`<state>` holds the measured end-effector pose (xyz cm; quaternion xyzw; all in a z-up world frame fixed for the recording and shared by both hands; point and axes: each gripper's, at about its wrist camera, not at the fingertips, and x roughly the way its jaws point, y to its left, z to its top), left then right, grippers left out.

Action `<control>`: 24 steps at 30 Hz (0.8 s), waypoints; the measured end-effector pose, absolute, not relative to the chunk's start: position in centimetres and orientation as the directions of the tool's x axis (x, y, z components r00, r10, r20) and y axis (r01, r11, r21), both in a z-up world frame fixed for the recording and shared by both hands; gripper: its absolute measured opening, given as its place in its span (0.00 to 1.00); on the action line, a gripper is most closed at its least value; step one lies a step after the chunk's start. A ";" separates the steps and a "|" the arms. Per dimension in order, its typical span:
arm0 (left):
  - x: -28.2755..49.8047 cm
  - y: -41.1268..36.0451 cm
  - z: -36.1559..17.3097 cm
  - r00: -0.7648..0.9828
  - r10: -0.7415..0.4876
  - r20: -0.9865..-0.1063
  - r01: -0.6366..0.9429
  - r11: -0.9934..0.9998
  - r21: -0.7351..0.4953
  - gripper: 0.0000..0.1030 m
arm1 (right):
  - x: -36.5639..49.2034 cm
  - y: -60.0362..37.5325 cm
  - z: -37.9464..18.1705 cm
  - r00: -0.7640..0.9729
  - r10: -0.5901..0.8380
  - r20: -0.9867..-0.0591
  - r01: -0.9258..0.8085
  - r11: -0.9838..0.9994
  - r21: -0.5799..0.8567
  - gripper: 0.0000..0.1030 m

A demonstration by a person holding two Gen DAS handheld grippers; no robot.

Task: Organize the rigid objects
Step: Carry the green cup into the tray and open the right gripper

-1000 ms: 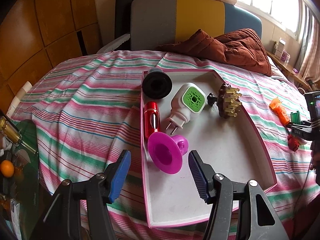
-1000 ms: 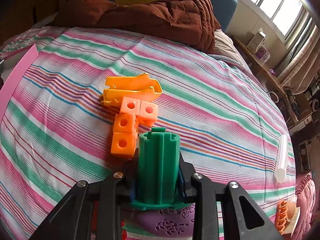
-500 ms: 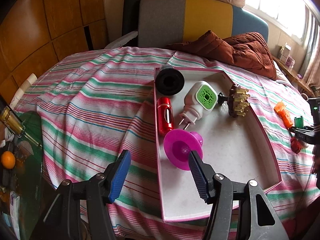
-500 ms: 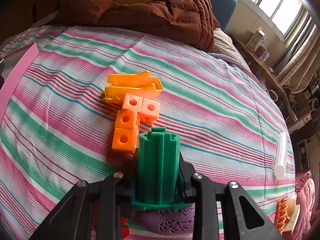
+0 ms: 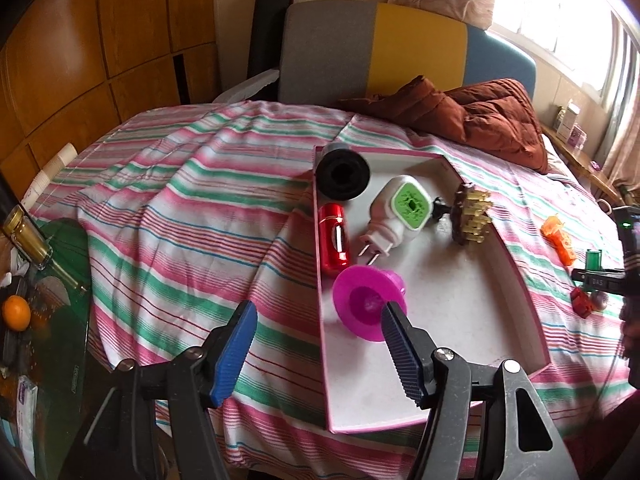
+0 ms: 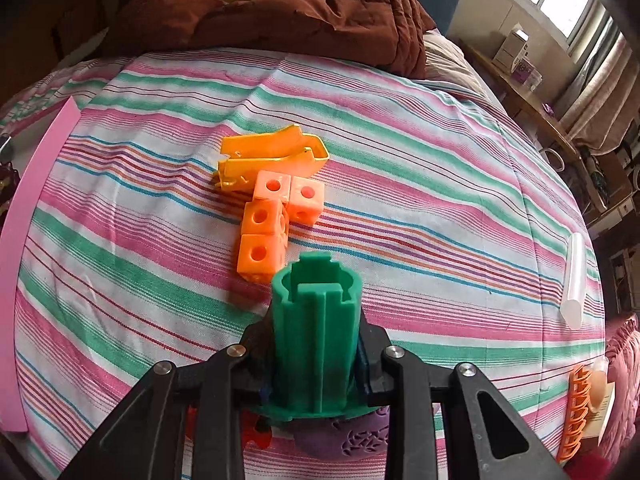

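A pink-rimmed white tray [image 5: 516, 276] on the striped bedspread holds a black spool [image 5: 343, 175], a red cylinder [image 5: 334, 238], a white and green plug [image 5: 400, 212], a brown brush [image 5: 470, 214] and a magenta funnel [image 5: 366, 302]. My left gripper [image 5: 316, 338] is open and empty, near the tray's front left corner. My right gripper [image 6: 316, 344] is shut on a green plastic tube [image 6: 316, 332], held upright above the bedspread. Orange linked cubes [image 6: 272, 220] and an orange clip [image 6: 268, 156] lie just beyond it. The tray's pink edge [image 6: 32, 200] shows at far left.
A brown quilt [image 5: 472, 120] lies at the back of the bed. A purple piece [image 6: 352, 440] and a red piece [image 6: 256, 432] lie under my right gripper. A clear tube [image 6: 574, 280] lies at right. A glass side table with a bottle [image 5: 28, 240] and an orange [image 5: 16, 314] stands left.
My left gripper has drawn back and left, so the tray now sits further right in its view. My right gripper has held the green tube and shifted slightly; the orange cubes appear a little further away.
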<state>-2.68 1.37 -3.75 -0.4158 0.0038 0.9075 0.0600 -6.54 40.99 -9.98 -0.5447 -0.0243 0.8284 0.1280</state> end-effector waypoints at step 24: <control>-2.1 2.3 -3.1 -0.658 0.131 -0.741 -0.141 -0.989 -0.049 0.63 | -3.1 30.2 -2.8 -0.570 -0.117 -0.813 0.015 -0.991 0.131 0.29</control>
